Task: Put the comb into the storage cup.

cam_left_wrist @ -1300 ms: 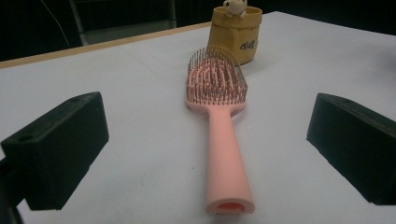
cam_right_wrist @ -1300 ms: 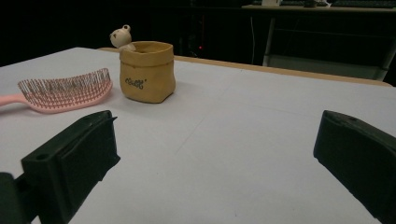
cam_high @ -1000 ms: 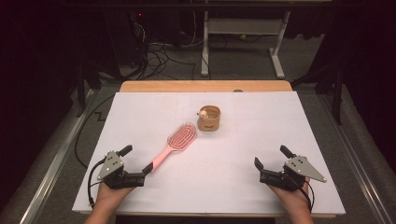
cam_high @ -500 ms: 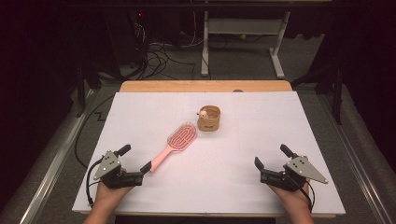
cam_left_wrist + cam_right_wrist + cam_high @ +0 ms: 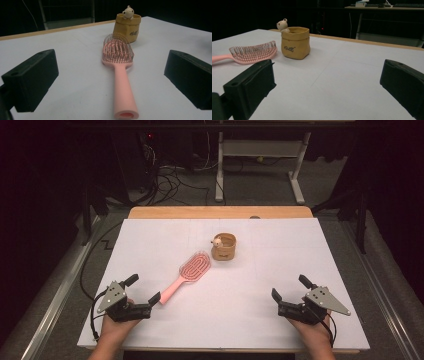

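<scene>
Bristly pink plastic hairbrush [image 5: 119, 65], rounded handle end btwn wide-apart jaws of left gripper [image 5: 142, 289]; right gripper [image 5: 291, 287] gapes too.

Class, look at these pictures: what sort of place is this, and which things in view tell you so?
Probably a lab or workshop: a white-covered table in a dark room, loose cables on the floor, and a bare desk frame behind.

Left gripper [image 5: 144, 289], held in the person's left hand [image 5: 114, 329] low at the near left, jaws spread wide and empty; right gripper [image 5: 291, 288], held in the right hand [image 5: 311, 330] low at the near right, jaws likewise wide and empty
</scene>
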